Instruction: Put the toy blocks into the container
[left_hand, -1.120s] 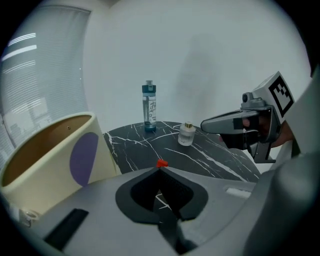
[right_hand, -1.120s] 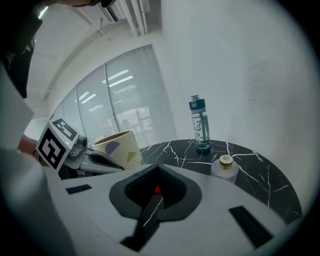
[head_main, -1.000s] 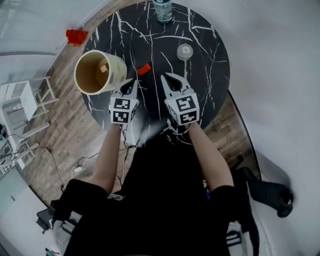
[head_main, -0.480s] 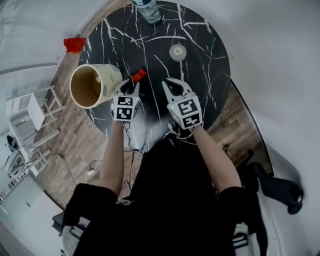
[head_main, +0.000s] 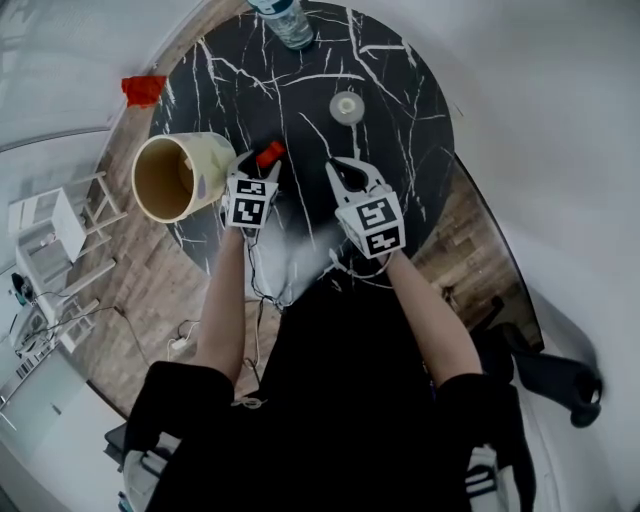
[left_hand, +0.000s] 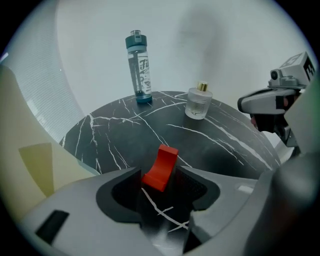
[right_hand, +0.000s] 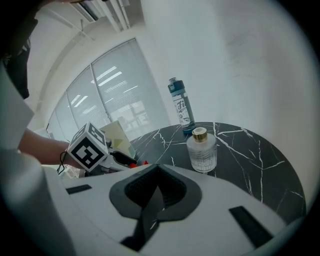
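Note:
A curved red toy block (head_main: 269, 154) lies on the black marble table (head_main: 390, 70). My left gripper (head_main: 258, 166) reaches over it, jaws opening. In the left gripper view the red block (left_hand: 161, 167) sits between the spread fingers of that gripper (left_hand: 159, 187), and the pads are not pressing on it. The cream container (head_main: 180, 177) stands at the table's left edge, just left of this gripper, mouth up; its wall (left_hand: 30, 170) fills that view's left side. My right gripper (head_main: 347, 175) hovers to the right, shut and empty, its jaws (right_hand: 156, 187) meeting.
A blue-capped water bottle (head_main: 285, 20) stands at the table's far edge. A small glass bottle (head_main: 347, 107) stands ahead of the right gripper. A red object (head_main: 143, 89) lies on the wooden floor at left, near a white rack (head_main: 45, 215).
My left gripper has moved forward onto the red block and its jaws have gone from shut to wide apart. The right gripper has held its place, still shut.

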